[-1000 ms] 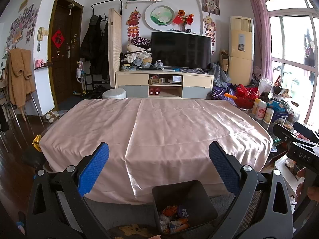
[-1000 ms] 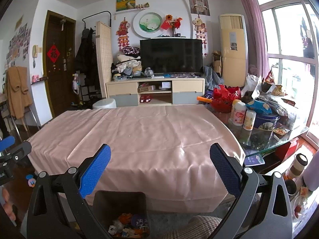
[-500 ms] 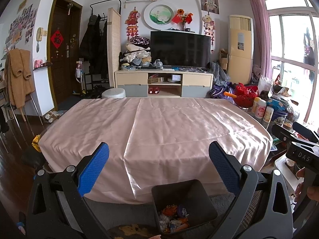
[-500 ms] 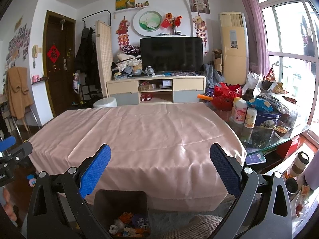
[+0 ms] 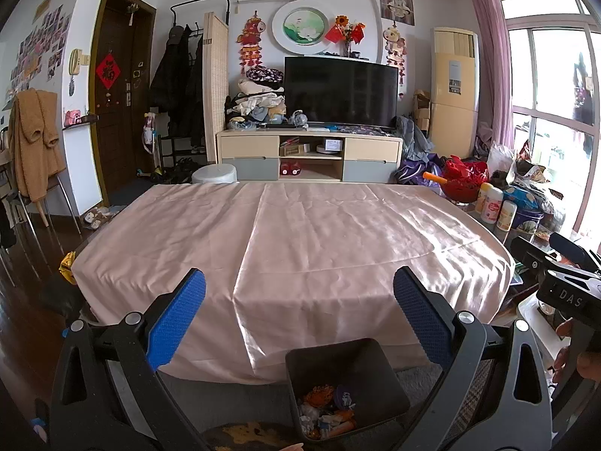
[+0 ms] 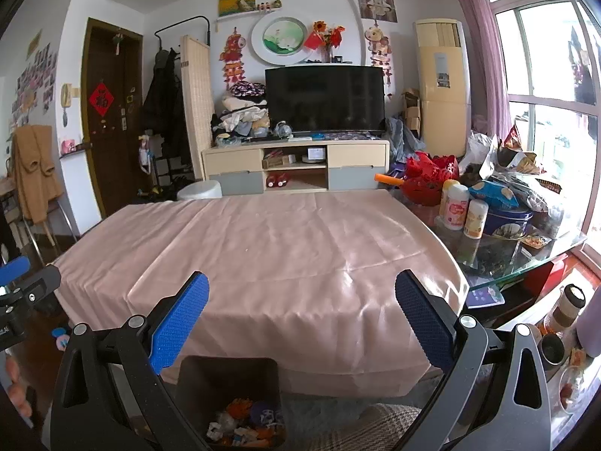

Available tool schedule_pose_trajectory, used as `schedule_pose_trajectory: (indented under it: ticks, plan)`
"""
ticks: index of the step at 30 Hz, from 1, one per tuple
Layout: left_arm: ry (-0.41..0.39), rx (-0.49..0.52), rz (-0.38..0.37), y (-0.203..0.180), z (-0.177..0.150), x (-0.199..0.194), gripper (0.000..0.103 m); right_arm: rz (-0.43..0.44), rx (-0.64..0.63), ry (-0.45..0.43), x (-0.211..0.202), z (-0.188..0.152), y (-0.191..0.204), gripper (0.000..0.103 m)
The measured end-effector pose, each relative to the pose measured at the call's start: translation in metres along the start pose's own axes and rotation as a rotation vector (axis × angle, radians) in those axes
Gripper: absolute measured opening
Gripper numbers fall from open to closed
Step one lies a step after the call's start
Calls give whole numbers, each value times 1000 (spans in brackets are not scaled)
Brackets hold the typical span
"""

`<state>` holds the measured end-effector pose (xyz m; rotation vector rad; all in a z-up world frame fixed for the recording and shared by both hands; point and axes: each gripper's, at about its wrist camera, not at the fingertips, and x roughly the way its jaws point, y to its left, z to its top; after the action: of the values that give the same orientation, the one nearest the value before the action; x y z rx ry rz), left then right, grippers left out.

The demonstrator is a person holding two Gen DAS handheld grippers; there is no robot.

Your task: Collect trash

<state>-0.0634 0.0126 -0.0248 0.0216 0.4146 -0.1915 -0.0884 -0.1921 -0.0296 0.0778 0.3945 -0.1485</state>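
Nothing much has moved since the earlier frames; both grippers hang where they were. I see my left gripper (image 5: 299, 315) with its blue-padded jaws spread wide and empty, and my right gripper (image 6: 301, 317) likewise wide apart, holding nothing. Below them, on the floor against the near edge of the pink satin-covered table (image 5: 300, 233), stands the dark square bin (image 5: 347, 383), holding what look like crumpled colourful wrappers (image 6: 244, 423).

A home living room: television (image 5: 340, 90) on its cabinet (image 5: 310, 154), coats (image 5: 180, 79) by the door (image 5: 118, 94).
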Motion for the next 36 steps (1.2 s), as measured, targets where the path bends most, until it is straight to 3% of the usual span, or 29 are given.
schedule_pose_trajectory:
  ticks: [36]
  plan:
    - [-26, 2, -3, 5, 5, -5, 95, -5, 9, 0, -3, 1, -4, 100]
